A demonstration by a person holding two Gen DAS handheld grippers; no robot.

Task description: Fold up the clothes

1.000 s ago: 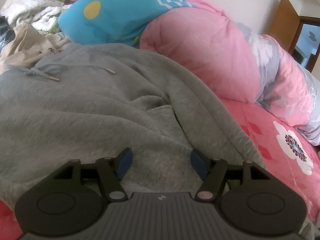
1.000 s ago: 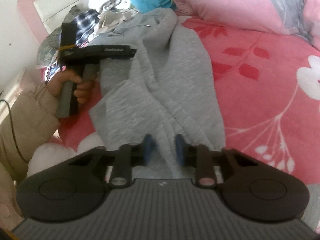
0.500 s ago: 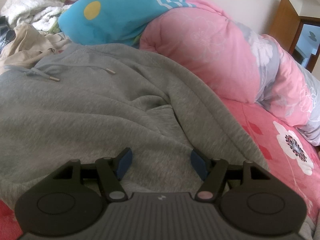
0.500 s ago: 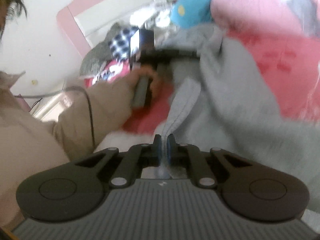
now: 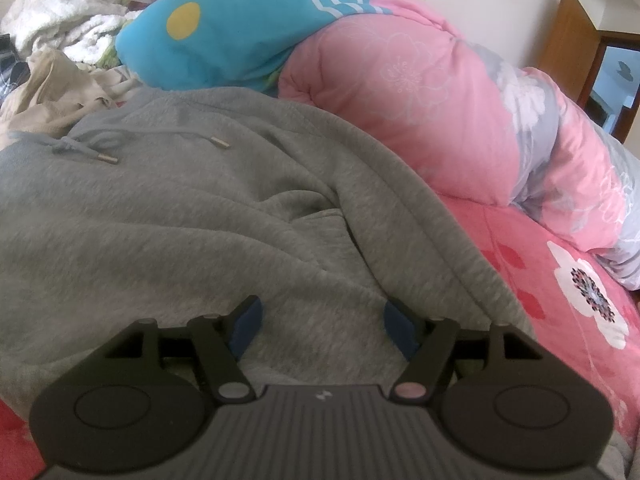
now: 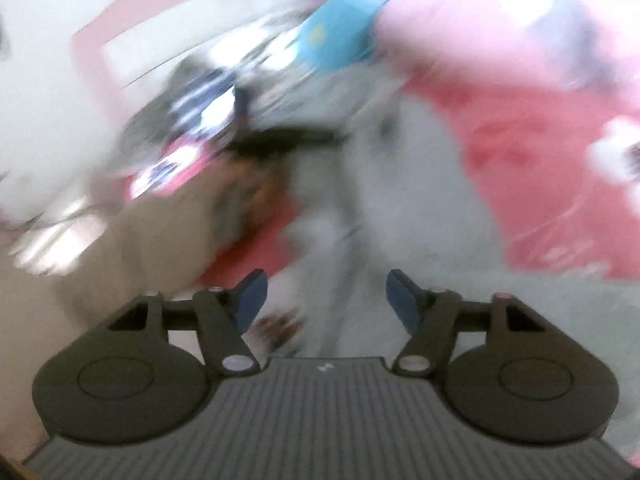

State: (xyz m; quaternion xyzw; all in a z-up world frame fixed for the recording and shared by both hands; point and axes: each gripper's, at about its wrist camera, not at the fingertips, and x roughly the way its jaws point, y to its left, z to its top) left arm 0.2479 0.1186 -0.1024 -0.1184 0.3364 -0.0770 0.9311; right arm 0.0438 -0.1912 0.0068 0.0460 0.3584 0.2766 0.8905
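Bed [image 5: 520,264]: covered by a red-pink sheet with flower print; it carries every item listed below.
Quilt [image 5: 420,92]: pink with grey and white flowers, bunched in a long roll along the far side of the bed.
Grey hoodie [image 5: 168,220]: the task's garment; it lies spread on the bed, with its far edge just beside the quilt and the blue pillow. One sleeve runs as a diagonal ridge toward the lower right. In the right wrist view it shows as a pale grey blurred band [image 6: 360,200].
Blue pillow [image 5: 224,28]: turquoise with a yellow spot and white stripes, resting against the end of the quilt, beyond the hoodie.
Clothes pile [image 5: 60,52]: white fleecy and beige garments heaped at the far left, next to the pillow. No box, basket or other container is visible.
Drawcords [image 5: 100,146]: two grey cords with metal tips, lying loose on the hoodie near its neckline.
Left hand-held gripper [image 5: 320,322]: jaws spread apart directly over the hoodie fabric; nothing is clamped.
Right hand-held gripper [image 6: 323,296]: jaws have just been opening and now stand wide apart, with grey fabric visible in the gap but not pinched. This view is heavily motion-blurred.
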